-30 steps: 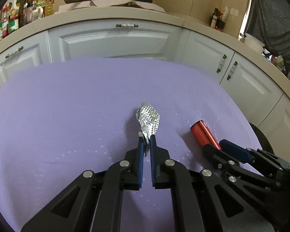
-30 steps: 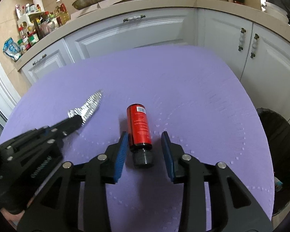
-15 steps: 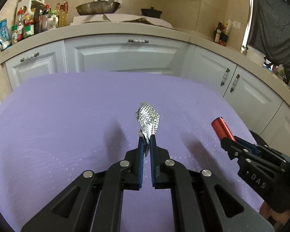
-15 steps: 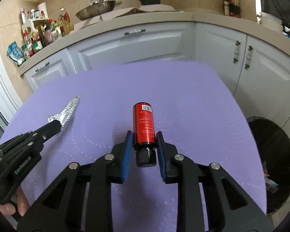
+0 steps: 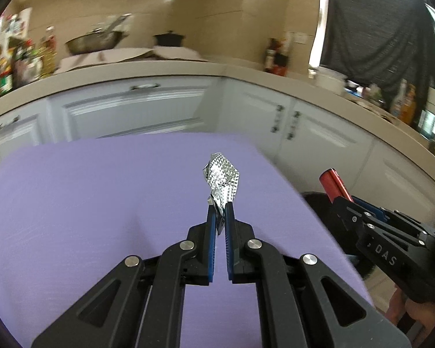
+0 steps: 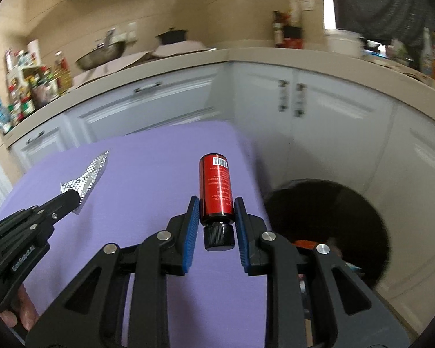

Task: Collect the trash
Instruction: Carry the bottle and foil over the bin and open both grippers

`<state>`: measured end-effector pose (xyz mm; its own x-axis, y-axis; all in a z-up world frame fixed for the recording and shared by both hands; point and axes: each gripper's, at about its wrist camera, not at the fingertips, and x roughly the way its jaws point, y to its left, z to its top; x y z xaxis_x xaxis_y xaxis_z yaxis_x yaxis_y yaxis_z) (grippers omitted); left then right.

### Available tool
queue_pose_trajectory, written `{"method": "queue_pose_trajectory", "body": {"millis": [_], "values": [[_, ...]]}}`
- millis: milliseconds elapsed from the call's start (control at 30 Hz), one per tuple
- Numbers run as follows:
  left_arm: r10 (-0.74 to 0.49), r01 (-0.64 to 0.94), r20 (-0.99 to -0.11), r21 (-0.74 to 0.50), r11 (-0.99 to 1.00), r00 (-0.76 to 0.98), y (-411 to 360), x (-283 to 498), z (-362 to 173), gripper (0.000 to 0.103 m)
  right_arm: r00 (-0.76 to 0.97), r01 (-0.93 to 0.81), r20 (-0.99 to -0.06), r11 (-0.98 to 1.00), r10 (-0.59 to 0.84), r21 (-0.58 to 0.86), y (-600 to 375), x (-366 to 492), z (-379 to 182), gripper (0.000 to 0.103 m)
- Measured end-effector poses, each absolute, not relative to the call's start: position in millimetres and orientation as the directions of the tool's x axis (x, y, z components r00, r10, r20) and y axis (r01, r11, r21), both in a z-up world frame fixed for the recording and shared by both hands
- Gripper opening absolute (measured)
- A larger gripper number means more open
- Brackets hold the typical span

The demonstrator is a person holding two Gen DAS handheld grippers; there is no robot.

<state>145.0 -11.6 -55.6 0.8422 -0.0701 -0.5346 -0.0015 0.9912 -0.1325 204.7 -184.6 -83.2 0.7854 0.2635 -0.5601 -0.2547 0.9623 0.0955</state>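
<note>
Crumpled silver foil point(image 5: 221, 178) stands pinched between the fully closed blue pads of the left gripper point(image 5: 221, 211), its long axis running up and away from the fingertips, its free end pointing toward the far cabinets point(image 5: 148, 116) above the purple tablecloth point(image 5: 87, 203). In the right wrist view the same foil point(image 6: 87, 175) shows at the left as a flattened strip angled up and to the right, clear of the cloth point(image 6: 148, 174). The right gripper point(image 6: 216, 213), whose jaws have just been closing, is clamped on a red bottle point(image 6: 216, 187) near its black cap point(image 6: 219, 236); the cap faces the camera and the barcoded base points away, the bottle's long axis in line with the fingers. The bottle hangs over the right edge of the table, and a black trash bin point(image 6: 359, 211) sits on the floor just to the right and below. In the left wrist view the right gripper point(image 5: 351, 200) and the bottle point(image 5: 333, 184) appear at the right, the bottle tilted up to the left.
</note>
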Motion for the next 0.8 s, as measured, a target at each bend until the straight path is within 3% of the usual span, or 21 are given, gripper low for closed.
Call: {"method": "queue_pose_trajectory", "body": {"millis": [333, 800], "values": [[-0.182, 0.148, -0.517, -0.107, 0.983, 0.836, -99, 164, -56, 0.007, 0.832, -0.089, -0.539, 0.991, 0.130, 0.102, -277, 201, -82, 0.024], [-0.217, 0.213, -0.535, -0.071, 0.974, 0.816, -164, 181, -70, 0.007, 0.834, -0.009, -0.546, 0.993, 0.075, 0.122, -337, 206, -98, 0.024]]}}
